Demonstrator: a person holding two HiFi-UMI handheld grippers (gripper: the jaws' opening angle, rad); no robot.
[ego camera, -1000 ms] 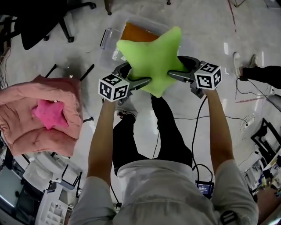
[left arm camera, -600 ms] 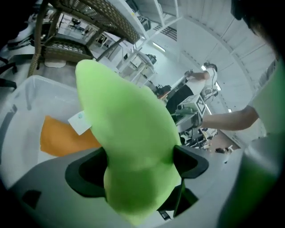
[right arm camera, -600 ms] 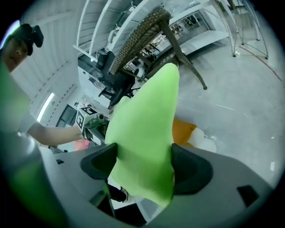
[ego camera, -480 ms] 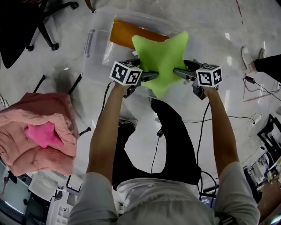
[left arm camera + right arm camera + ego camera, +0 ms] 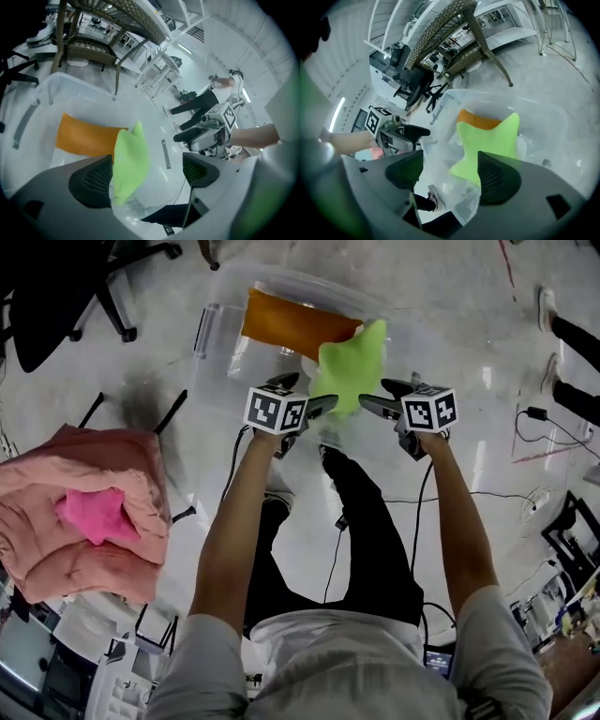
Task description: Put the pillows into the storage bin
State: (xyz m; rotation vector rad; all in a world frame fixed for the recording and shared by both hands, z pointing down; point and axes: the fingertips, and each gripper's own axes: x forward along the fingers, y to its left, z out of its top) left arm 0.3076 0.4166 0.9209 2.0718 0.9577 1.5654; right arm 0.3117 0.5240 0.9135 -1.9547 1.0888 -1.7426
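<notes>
the green pillow [image 5: 350, 367] lay inside the clear bin [image 5: 225, 371], toward its near right side, one tip by the right end of the orange pillow [image 5: 292, 322] that ran along the far wall. the left gripper [image 5: 145, 174] was spread wide. the green edge sat right by one pad, whether touching could not be told, and the other pad was well clear. the right gripper [image 5: 451, 171] had just drawn its jaws in a little, yet they stood apart, the pillow beyond the gap and unpressed. both grippers hung over the near rim, near each other but not touching.

a pink pillow [image 5: 92, 515] sat on heaped pink bedding [image 5: 56, 559] well off to the left. a black chair [image 5: 56, 287] stood at far left, a wicker chair [image 5: 454, 33] behind the bin, and another person's shoe [image 5: 547, 307] at right. the holder's legs [image 5: 366, 521] stood just before the near wall. the bin's left half showed bare bottom, and open floor lay along both its sides.
</notes>
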